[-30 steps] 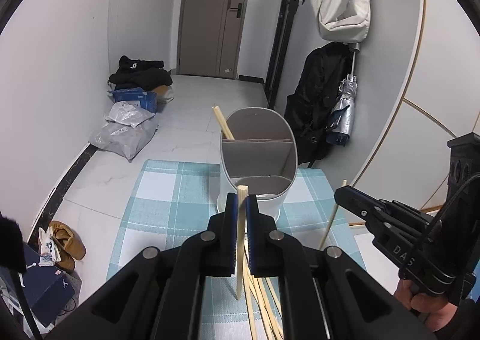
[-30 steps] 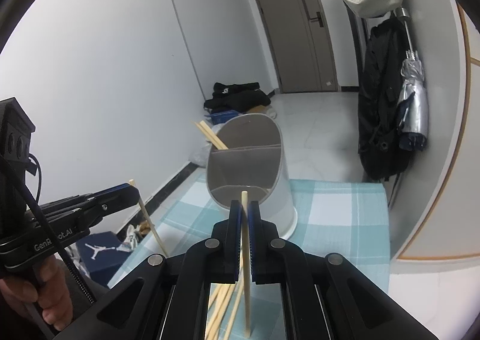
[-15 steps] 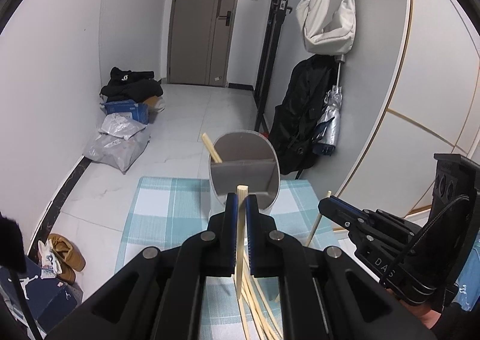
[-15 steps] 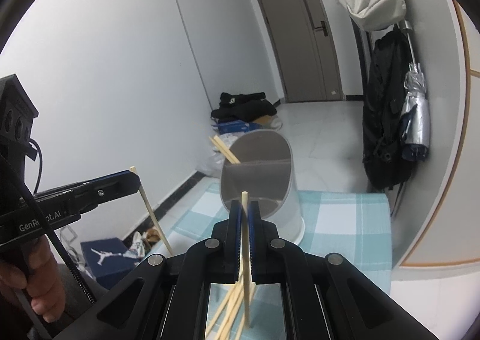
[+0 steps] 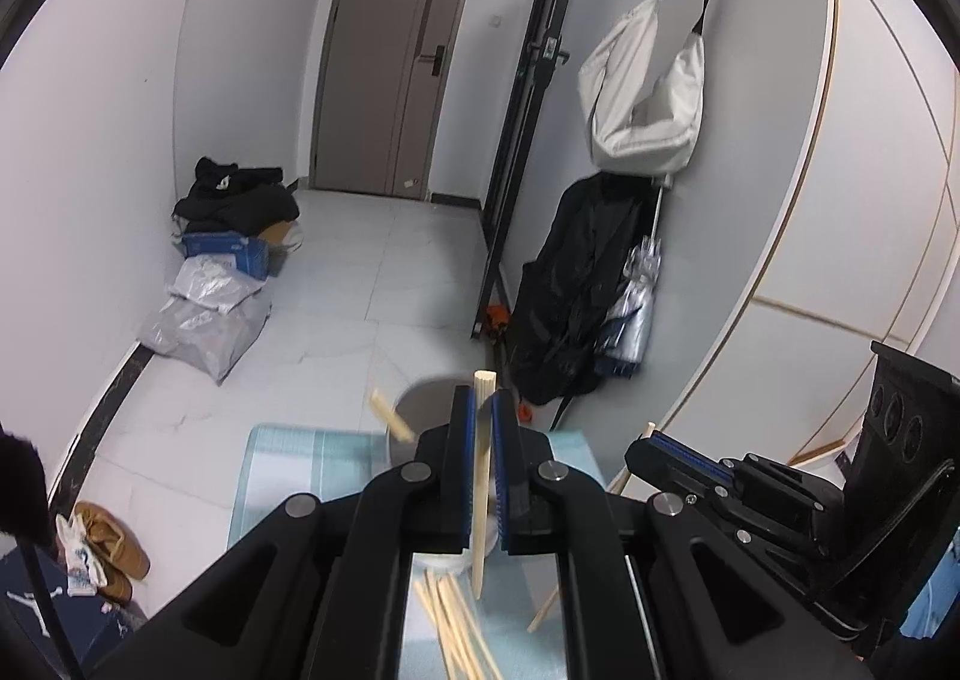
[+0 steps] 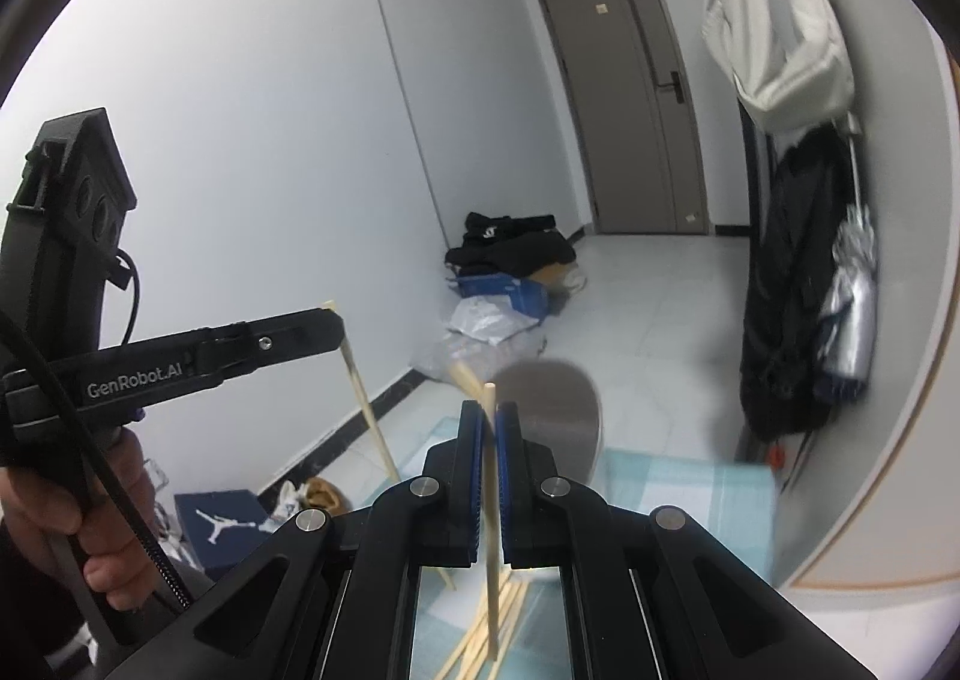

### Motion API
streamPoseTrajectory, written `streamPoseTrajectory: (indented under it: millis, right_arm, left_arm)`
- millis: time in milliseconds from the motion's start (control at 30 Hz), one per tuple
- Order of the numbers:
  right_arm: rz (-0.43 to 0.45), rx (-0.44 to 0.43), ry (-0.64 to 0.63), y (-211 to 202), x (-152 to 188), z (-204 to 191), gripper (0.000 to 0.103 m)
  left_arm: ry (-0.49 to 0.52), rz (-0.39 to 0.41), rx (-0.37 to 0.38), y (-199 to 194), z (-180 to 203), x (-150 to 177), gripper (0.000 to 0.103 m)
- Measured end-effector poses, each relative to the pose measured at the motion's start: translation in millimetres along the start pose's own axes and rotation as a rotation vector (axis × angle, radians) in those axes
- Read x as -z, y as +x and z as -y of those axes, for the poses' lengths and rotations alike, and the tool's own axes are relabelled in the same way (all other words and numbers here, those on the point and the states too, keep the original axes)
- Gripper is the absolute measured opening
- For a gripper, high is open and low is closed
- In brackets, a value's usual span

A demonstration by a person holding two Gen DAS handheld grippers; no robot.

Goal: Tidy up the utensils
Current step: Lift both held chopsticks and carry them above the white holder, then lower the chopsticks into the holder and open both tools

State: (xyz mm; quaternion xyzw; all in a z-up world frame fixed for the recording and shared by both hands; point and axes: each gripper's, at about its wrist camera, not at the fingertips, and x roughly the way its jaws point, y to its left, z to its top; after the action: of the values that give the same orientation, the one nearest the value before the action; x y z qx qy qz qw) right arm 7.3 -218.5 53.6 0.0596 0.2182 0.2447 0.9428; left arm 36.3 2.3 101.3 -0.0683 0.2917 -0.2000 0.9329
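Each tool pinches one chopstick. In the left wrist view the left tool (image 5: pixel 485 416) has its blue pads pressed onto a chopstick (image 5: pixel 481 476) that stands nearly upright at centre frame, top end poking above the pads, lower end hanging free over the loose pile (image 5: pixel 456 620) at the bottom centre. In the right wrist view the right tool (image 6: pixel 491 428) clamps a second chopstick (image 6: pixel 492 530) the same way, upright at centre, its tip clear of the sticks below.

Just beyond both tools stands the holder (image 5: pixel 429 398), a grey oval bin seen low in the middle of each frame and partly hidden behind the pads. One or two chopsticks (image 5: pixel 393 417) already lean out of it toward the left. The holder and pile rest on a surface covered with a blue checked cloth (image 5: pixel 300 476).

At the lower right of the left view the right tool shows from the side with its stick slanting down; at the left of the right view the left tool shows likewise, gripped by a hand (image 6: pixel 54 518).

Further out are a tiled floor, bags and a blue box by the left wall, a grey door at the back, and a dark coat and pale bag hanging at the right.

Judged from this, the step is carrying two picked sticks toward the holder. The next move calls for bringing each lower tip over the open mouth, keeping the stick near upright, lowering it into a compartment, then spreading the pads. Which compartment cannot be told, since the dividers are hidden here.
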Motion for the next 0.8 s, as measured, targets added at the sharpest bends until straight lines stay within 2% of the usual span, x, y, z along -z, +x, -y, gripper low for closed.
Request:
streamPoseTrajectory:
  millis: [233,433,600,800]
  right_arm:
    - [0.048,-0.007,-0.024,5,-55,10,0.004]
    - [0.089,-0.004,-0.080,23,-102,16,0.004]
    - [0.104,-0.017,-0.106,54,-129,19,0.004]
    - [0.059,-0.035,-0.162,98,-127,19,0.004]
  left_arm:
    - [-0.052,0.046,0.058,7,-6,-47,0.002]
    - [-0.062,0.112,0.055,14,-12,-75,0.002]
    - [-0.069,0.121,0.039,34,-25,-81,0.002]
    - [-0.124,0.078,0.008,64,-52,-68,0.002]
